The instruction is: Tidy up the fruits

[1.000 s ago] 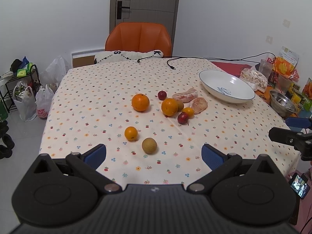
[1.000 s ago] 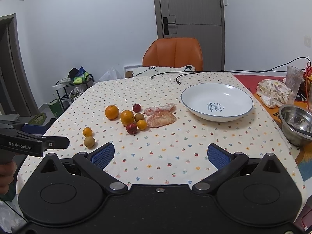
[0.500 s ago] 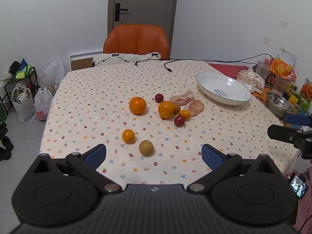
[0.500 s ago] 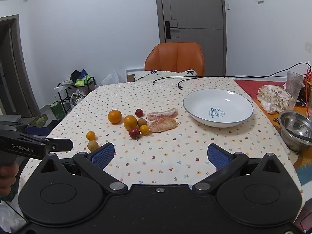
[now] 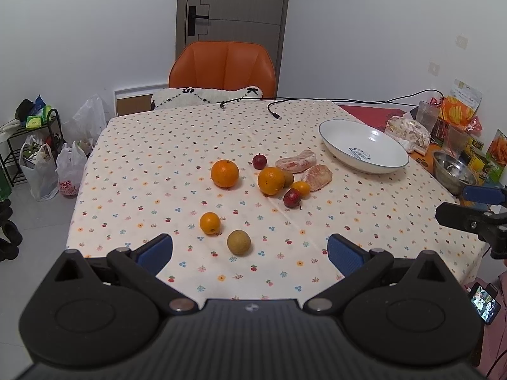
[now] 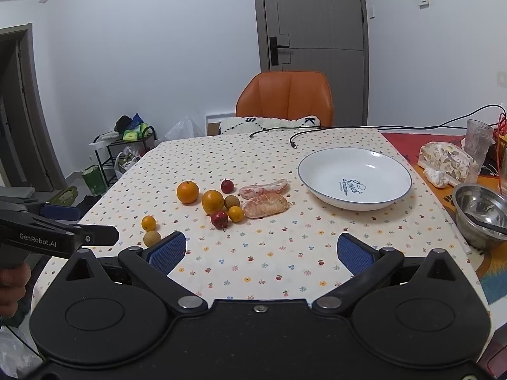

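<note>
Fruit lies loose on the dotted tablecloth (image 5: pixel 177 145): two large oranges (image 5: pixel 225 173) (image 5: pixel 271 180), a small orange (image 5: pixel 209 223), a brown round fruit (image 5: pixel 238 242), two small red fruits (image 5: pixel 259 161) (image 5: pixel 292 197), and two peeled citrus pieces (image 5: pixel 296 163) (image 5: pixel 316 177). An empty white plate (image 5: pixel 362 150) (image 6: pixel 354 179) stands to their right. My left gripper (image 5: pixel 250 250) is open and empty above the near table edge, just short of the brown fruit. My right gripper (image 6: pixel 259 250) is open and empty too, held back from the fruit cluster (image 6: pixel 213 201).
A steel bowl (image 6: pixel 480 213), a wrapped packet (image 6: pixel 446 161) and a glass (image 6: pixel 478 141) crowd the right side. A black cable (image 5: pixel 274 110) lies at the far edge before an orange chair (image 5: pixel 221 66). Bags and a rack (image 5: pixel 35 145) stand on the floor at left.
Both grippers have drawn back and risen a little, so the table and fruit sit lower and smaller in view. No fruit has moved.
</note>
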`<action>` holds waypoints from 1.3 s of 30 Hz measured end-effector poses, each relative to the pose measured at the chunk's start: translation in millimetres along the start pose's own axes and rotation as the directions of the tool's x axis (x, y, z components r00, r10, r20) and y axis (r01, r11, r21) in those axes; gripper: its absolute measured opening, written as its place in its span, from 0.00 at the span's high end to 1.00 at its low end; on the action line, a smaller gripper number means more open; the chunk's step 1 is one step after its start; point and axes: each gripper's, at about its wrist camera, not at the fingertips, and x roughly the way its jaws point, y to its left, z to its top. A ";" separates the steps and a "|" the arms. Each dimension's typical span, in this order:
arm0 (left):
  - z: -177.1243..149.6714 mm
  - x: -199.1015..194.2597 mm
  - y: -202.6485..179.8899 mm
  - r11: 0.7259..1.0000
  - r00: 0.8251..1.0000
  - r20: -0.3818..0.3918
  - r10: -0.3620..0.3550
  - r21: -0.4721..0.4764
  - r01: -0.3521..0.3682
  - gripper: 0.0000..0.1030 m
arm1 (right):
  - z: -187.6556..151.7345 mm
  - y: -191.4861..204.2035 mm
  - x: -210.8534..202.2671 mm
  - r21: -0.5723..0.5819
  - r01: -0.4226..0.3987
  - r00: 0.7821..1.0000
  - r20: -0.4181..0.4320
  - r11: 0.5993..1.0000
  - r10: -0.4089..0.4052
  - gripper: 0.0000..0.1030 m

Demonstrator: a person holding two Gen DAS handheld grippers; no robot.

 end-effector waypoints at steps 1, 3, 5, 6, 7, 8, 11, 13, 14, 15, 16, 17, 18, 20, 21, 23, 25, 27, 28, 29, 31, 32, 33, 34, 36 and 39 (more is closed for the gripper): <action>-0.1 0.1 -0.2 1.000 1.000 0.000 0.001 -0.001 -0.001 0.00 | 0.1 0.1 0.1 0.000 0.000 1.000 0.000 1.000 0.000 0.00; 0.0 0.1 -0.2 1.000 1.000 0.000 0.001 -0.001 -0.001 0.00 | 0.2 0.4 0.7 0.000 -0.001 1.000 -0.001 1.000 0.001 0.00; 0.0 0.2 -0.1 1.000 1.000 0.001 0.000 0.001 0.000 0.00 | -0.3 1.1 1.3 0.000 -0.002 1.000 -0.003 1.000 0.002 0.00; 0.1 0.3 0.0 1.000 1.000 0.001 0.001 0.001 -0.001 0.00 | -0.2 1.4 1.6 -0.001 -0.003 1.000 -0.003 1.000 0.003 0.00; 0.2 0.4 0.3 1.000 1.000 0.002 0.001 0.001 -0.001 0.00 | -0.3 1.7 1.8 -0.001 -0.004 1.000 -0.002 1.000 0.004 0.00; 0.2 0.5 0.8 1.000 1.000 0.002 0.002 0.000 -0.002 0.00 | -0.5 2.1 2.1 -0.002 -0.005 1.000 -0.001 1.000 0.005 0.00; 1.4 1.7 2.1 1.000 1.000 -0.001 0.001 -0.002 -0.001 0.00 | -0.9 2.0 2.5 0.000 -0.004 1.000 0.000 1.000 0.004 0.00; 1.9 2.7 3.3 1.000 1.000 -0.001 -0.002 -0.001 0.002 0.00 | -0.9 1.9 2.9 0.003 -0.005 1.000 0.001 1.000 0.005 0.00; 2.2 3.4 3.7 1.000 1.000 -0.001 -0.003 0.000 0.003 0.00 | -0.8 1.8 3.2 0.004 -0.006 1.000 0.003 1.000 0.006 0.00; 2.7 4.4 4.2 1.000 1.000 -0.001 -0.005 0.002 0.005 0.00 | -0.8 1.4 3.4 0.007 -0.007 1.000 0.006 1.000 0.007 0.00; 3.3 5.7 4.7 1.000 1.000 -0.002 -0.005 0.004 0.005 0.00 | -0.8 0.8 4.0 0.010 -0.008 1.000 0.009 1.000 0.008 0.00; 3.9 7.1 5.3 1.000 1.000 -0.002 -0.005 0.006 0.005 0.00 | -0.9 -0.1 4.9 0.013 -0.010 1.000 0.010 1.000 0.009 0.00; 4.6 8.5 6.0 1.000 1.000 -0.001 -0.006 0.008 0.006 0.00 | -0.9 -1.2 6.2 0.017 -0.011 1.000 0.009 1.000 0.011 0.00; 5.5 11.9 8.4 1.000 1.000 0.003 -0.009 0.003 0.009 0.00 | -0.8 -2.9 10.3 0.023 -0.010 1.000 0.008 1.000 0.010 0.00; 5.7 13.9 10.2 1.000 1.000 0.005 -0.017 0.000 0.017 0.00 | -0.3 -3.7 12.5 0.024 -0.009 1.000 0.009 1.000 0.009 0.00; 6.3 18.7 12.6 1.000 1.000 0.004 -0.023 -0.004 0.023 0.00 | -0.2 -5.7 15.9 0.036 -0.010 1.000 0.013 0.999 0.010 0.00; 6.8 23.7 14.9 1.000 1.000 0.003 -0.020 -0.007 0.020 0.00 | -0.2 -6.8 19.9 0.039 -0.015 1.000 0.016 0.999 0.014 0.00; 7.1 28.7 16.9 1.000 1.000 0.004 -0.025 -0.011 0.025 0.00 | -1.1 -7.5 23.6 0.043 -0.020 1.000 0.020 0.999 0.020 0.00; 7.4 31.3 17.4 1.000 1.000 0.004 -0.028 -0.013 0.028 0.00 | -1.5 -8.3 26.7 0.050 -0.023 1.000 0.019 0.998 0.022 0.00; 7.6 34.0 17.8 0.999 1.000 0.004 -0.029 -0.013 0.029 0.00 | -1.7 -9.3 29.3 0.058 -0.026 1.000 0.018 0.998 0.025 0.00; 8.0 39.3 18.3 1.000 1.000 0.004 -0.020 -0.014 0.020 0.00 | -2.6 -12.3 35.9 0.077 -0.026 1.000 0.013 0.997 0.025 0.00; 7.9 42.1 18.7 1.000 1.000 0.003 -0.020 -0.015 0.020 0.00 | -3.4 -13.6 38.4 0.086 -0.028 1.000 0.010 0.996 0.028 0.00; 7.5 44.8 19.5 1.000 1.000 0.003 -0.026 -0.016 0.026 0.00 | -4.1 -14.8 41.2 0.092 -0.039 0.999 0.010 0.995 0.038 0.00; 6.8 47.7 20.1 0.999 1.000 0.002 -0.031 -0.019 0.031 0.01 | -4.7 -15.5 43.8 0.095 -0.052 0.999 0.009 0.994 0.051 0.00; 5.3 54.7 22.0 0.999 0.999 -0.005 -0.037 -0.030 0.037 0.02 | -4.4 -15.3 50.0 0.097 -0.058 0.998 0.005 0.994 0.057 0.00; 2.6 63.6 25.6 0.998 0.999 -0.003 -0.040 -0.045 0.039 0.03 | -3.8 -12.9 61.5 0.091 -0.054 0.998 -0.006 0.994 0.055 0.00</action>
